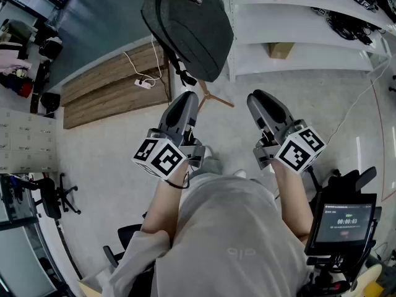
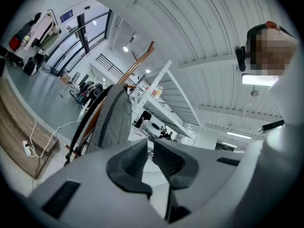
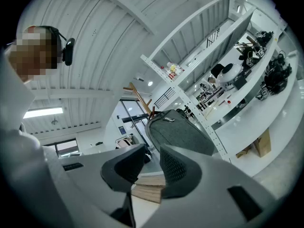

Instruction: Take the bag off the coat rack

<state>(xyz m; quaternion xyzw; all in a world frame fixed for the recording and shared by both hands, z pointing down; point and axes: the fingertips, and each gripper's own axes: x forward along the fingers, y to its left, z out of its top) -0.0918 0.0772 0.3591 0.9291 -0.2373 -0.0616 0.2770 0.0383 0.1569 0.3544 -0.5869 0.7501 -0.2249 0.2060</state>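
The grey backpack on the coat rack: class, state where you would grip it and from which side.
Probably the top of the backpack, just under the wooden peg it hangs from, coming from the front and lifting upward: it hangs upright, weight below that point. The black straps down one side offer a second hold.

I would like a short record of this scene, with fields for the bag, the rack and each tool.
bag: grey backpack, hanging on the wooden coat rack
left tool: shut, empty, apart from the bag
right tool: shut, empty, apart from the bag
task state: bag not yet taken off
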